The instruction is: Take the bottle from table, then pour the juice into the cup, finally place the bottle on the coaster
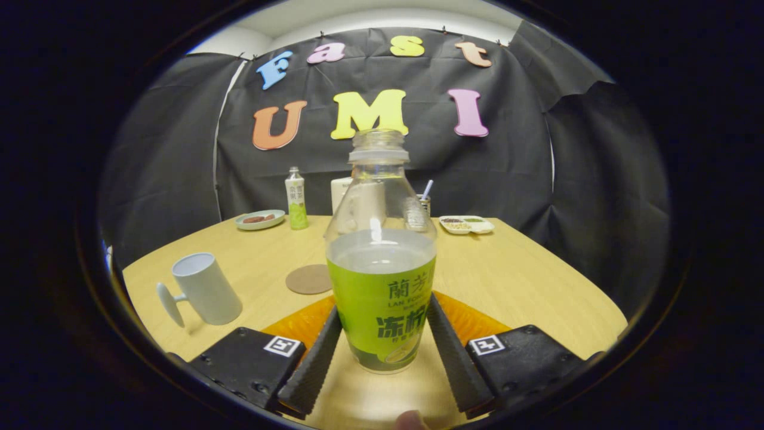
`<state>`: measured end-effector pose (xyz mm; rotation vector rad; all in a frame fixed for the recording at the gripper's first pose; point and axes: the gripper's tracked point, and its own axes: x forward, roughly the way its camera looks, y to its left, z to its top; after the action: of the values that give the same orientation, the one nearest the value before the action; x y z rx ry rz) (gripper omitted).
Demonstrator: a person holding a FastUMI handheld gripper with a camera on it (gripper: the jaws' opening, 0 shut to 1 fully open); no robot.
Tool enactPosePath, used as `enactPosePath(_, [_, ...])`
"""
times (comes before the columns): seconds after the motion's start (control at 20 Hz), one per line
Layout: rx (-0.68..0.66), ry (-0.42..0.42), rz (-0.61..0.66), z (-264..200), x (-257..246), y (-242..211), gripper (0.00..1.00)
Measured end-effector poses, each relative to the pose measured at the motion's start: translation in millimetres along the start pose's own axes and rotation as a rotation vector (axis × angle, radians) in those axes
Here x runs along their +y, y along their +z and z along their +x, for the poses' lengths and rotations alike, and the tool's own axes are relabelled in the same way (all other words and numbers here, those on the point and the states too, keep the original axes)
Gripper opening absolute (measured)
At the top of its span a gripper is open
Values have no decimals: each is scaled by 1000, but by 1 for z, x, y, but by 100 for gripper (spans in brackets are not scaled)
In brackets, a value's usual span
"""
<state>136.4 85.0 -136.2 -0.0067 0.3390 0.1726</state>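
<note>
The gripper (382, 352) has its two ribbed fingers (311, 364) set against either flank of the juice bottle (382, 286). Both pads appear to press on the green label, so the bottle is judged held. The bottle stands upright, long axis vertical, cap off, liquid level near the top of the label. Its base appears at or just above an orange mat (298, 322) on the table (525, 280); contact cannot be confirmed.

To the left of the fingers, near, stands the white cup (206, 288), tilted in this lens, mouth up, handle pointing left. The pour therefore calls for a leftward carry and a tip toward that mouth.

Just beyond the left finger, between cup and bottle, lies the round cork coaster (308, 279), bare.

Open table separates these three. At the far edge: a small green bottle (296, 199), a dish (259, 220), a divided tray (467, 224), well clear of the path.
</note>
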Motion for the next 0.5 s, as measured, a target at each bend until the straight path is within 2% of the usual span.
enactPosePath(0.05, [3, 1, -5, 1, 1, 1, 83])
enactPosePath(0.3, [32, 6, -90, 1, 13, 6, 79])
enactPosePath(0.5, [45, 3, -255, 5, 26, 15, 76])
